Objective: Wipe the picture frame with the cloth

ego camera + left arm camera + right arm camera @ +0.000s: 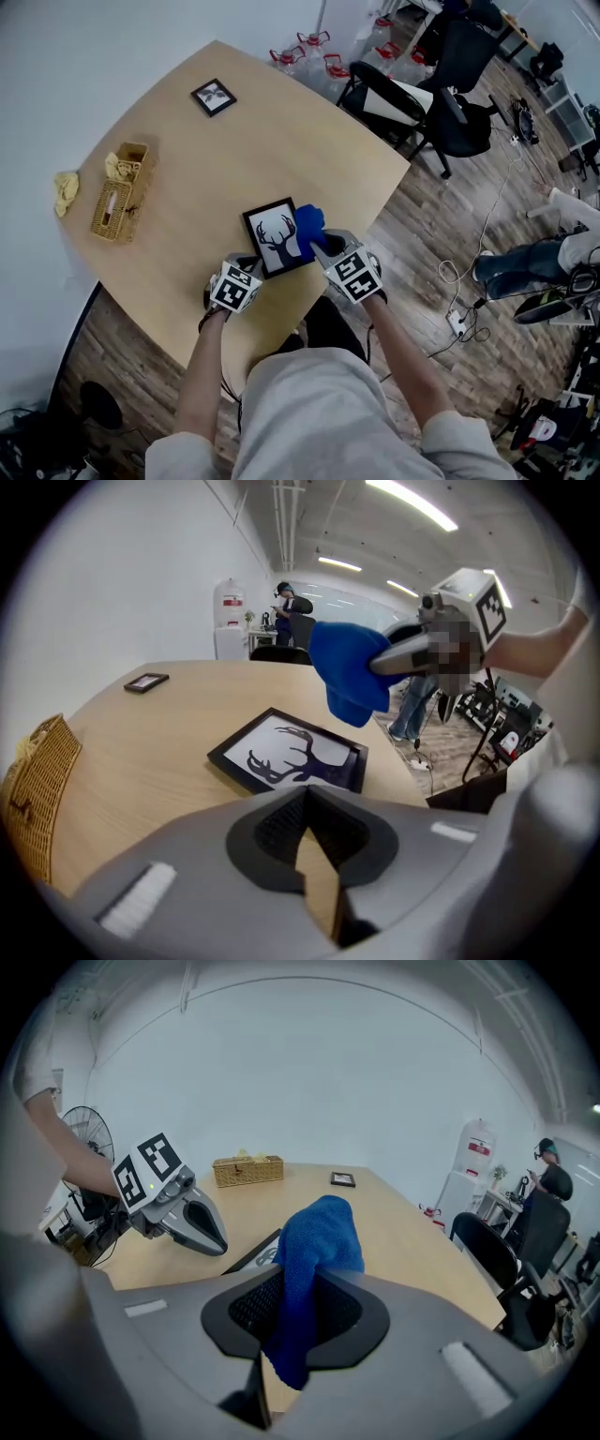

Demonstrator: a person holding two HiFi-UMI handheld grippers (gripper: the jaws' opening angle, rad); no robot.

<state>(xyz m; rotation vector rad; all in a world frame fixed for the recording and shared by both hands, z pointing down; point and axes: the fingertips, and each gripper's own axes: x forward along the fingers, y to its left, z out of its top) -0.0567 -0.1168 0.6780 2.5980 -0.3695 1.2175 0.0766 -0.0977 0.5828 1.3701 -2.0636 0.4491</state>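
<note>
A black picture frame (274, 238) with a deer silhouette lies flat near the table's front edge; it also shows in the left gripper view (291, 755). My right gripper (322, 246) is shut on a blue cloth (309, 227), which bulges out past the jaws (317, 1241). In the left gripper view the cloth (349, 672) hangs above the frame's right side, apart from the glass. My left gripper (249, 266) sits at the frame's near left corner, shut with nothing in it; its pointed jaws (208, 1236) rest close to the table.
A wicker basket (120, 192) and a yellow rag (66, 190) sit at the table's left. A small black frame (214, 97) lies at the far side. Office chairs (412, 94) and water bottles (309, 47) stand beyond the table's right edge.
</note>
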